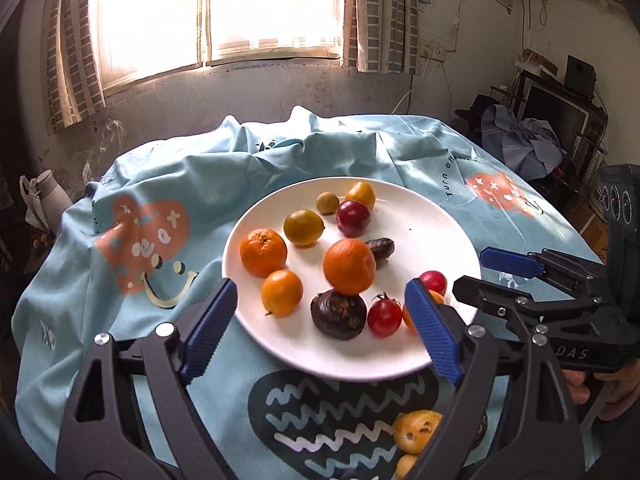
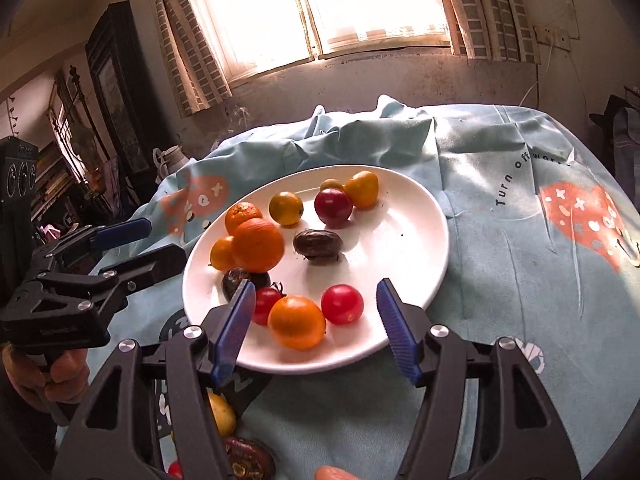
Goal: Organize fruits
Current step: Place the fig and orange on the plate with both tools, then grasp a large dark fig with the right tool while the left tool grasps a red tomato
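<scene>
Near the table's front edge, a yellow spotted fruit (image 1: 416, 430) lies on the blue cloth (image 1: 192, 184). Above the white plate's (image 1: 432, 220) near rim, the left gripper (image 1: 320, 324) and right gripper (image 2: 314, 326) both gape wide, holding nothing. On the plate sit cherry tomatoes (image 2: 342, 304), a dark fruit (image 1: 338, 314), tangerines (image 1: 263, 252) and, farthest, a red plum (image 1: 353, 218). One blurred orange (image 1: 349, 266) appears above the dark fruit.

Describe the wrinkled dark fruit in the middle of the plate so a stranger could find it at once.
Find the white plate on the blue cloth. Near its centre lies a dark fruit, just in front of a plum. It is the only oblong, shrivelled brown-black one; its neighbours are round and bright.
</scene>
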### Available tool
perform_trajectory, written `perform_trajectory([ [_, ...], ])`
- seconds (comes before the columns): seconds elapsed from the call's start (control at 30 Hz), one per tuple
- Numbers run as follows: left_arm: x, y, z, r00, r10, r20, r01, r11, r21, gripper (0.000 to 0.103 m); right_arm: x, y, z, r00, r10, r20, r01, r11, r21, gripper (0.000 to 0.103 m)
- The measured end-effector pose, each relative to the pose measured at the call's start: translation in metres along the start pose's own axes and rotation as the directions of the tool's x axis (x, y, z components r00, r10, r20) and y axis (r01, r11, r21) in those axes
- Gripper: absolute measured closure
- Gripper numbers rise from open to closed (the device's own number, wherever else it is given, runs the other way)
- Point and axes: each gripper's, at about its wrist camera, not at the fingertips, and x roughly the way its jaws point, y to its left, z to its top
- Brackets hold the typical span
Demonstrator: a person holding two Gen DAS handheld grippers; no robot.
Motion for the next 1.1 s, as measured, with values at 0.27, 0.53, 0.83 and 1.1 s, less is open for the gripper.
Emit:
perform_trajectory([
  [0.27, -0.066, 0.002, -0.069, 0.999, 0.015, 0.034, -0.011, 0.995, -0.104, 0.006, -0.031, 0.045, -0.051, 0.993, -0.101, -0.057, 0.088, 0.978, -0.190, 0.040],
  [0.53, -0.066, 0.011, -0.096, 0.998, 0.053, -0.021, -0.056, 0.983, -0.176, 0.006, -0.017, 0.062, -0.084, 0.979, -0.071, -0.192, 0.020, 0.967, -0.255, 0.051],
  [0.83, -0.077, 0.019, -0.094, 1.000, 0.027, 0.011, -0.024, 0.973, -0.230, 0.006, -0.011, 0.061, -0.089, 0.973, -0.046, -0.226, -0.011, 0.970, -0.243, 0.053],
  [1.1, -0.077, 0.017, -0.093, 1.000, 0.020, 0.010, -0.017, 0.974, -0.227, 0.006, -0.006, 0.060, -0.091, 0.972, -0.043, -0.231, -0.013, 0.972, -0.236, 0.053],
])
